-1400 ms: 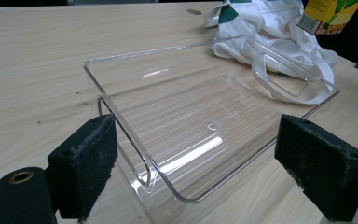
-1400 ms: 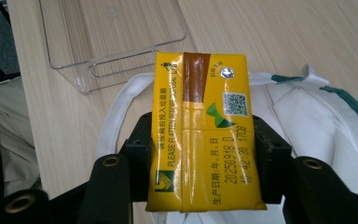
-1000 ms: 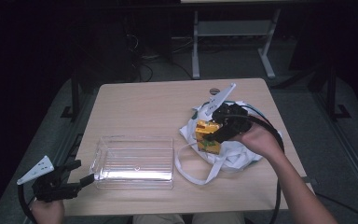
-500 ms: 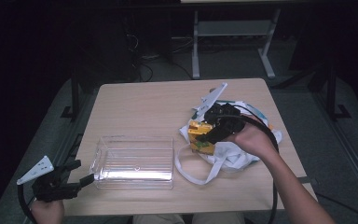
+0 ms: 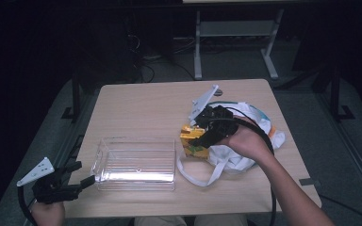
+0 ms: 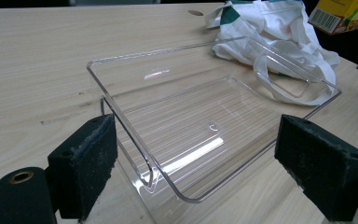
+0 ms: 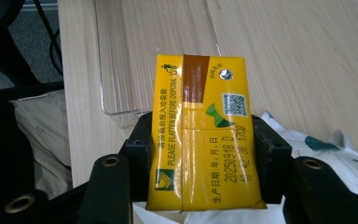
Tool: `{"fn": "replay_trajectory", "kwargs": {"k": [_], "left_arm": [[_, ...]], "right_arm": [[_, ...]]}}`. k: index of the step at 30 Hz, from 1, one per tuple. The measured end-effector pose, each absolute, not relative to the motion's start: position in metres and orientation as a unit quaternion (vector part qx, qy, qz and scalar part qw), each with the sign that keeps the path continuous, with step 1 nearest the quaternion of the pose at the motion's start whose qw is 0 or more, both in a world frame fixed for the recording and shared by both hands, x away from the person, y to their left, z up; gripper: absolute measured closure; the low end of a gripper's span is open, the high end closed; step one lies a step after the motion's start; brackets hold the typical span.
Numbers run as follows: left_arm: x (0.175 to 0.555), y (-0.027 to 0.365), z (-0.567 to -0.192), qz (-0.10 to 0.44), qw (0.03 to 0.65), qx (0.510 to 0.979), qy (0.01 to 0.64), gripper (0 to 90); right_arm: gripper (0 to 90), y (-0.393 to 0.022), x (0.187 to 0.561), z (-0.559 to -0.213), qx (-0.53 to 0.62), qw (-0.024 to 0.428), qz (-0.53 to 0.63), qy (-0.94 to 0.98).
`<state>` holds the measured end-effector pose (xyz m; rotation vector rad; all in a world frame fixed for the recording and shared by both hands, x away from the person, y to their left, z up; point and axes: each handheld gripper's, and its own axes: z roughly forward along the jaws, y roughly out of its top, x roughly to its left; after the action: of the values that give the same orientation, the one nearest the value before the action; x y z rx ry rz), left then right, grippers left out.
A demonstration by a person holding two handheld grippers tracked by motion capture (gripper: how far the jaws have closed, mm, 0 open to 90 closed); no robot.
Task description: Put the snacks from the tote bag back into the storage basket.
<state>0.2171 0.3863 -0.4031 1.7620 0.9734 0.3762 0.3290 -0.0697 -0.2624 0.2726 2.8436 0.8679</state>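
A yellow drink carton (image 7: 203, 130) sits between the pads of my right gripper (image 7: 200, 154), which is shut on it. In the high view the carton (image 5: 193, 139) hangs just above the left edge of a white cloth bag (image 5: 245, 150), right of a clear plastic tray (image 5: 136, 162). My right gripper (image 5: 207, 132) points left toward the tray. My left gripper (image 5: 80, 174) rests at the table's front left corner, open, its pads (image 6: 84, 154) on either side of the tray's near corner (image 6: 144, 177) without pressing it. A corner of the carton (image 6: 340, 14) shows at the top right of the left gripper view.
The white bag (image 6: 279, 42) with green print and loose handles lies crumpled right of the tray. Bare wooden tabletop (image 5: 146, 108) stretches behind the tray. Dark floor, cables and a metal stand lie beyond the table's far edge.
My right gripper has carried the carton leftward and slightly up, off the bag toward the tray. The left gripper has stayed in place.
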Motion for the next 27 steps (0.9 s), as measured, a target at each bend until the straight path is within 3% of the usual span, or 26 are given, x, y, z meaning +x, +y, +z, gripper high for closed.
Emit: {"fn": "replay_trajectory", "kwargs": {"k": [27], "left_arm": [[0.217,0.387,-0.403,0.158,0.520,0.733,0.408,12.8]], "right_arm": [[51.2,-0.013,0.316,-0.268,0.038,0.046,0.302,0.952]]}}
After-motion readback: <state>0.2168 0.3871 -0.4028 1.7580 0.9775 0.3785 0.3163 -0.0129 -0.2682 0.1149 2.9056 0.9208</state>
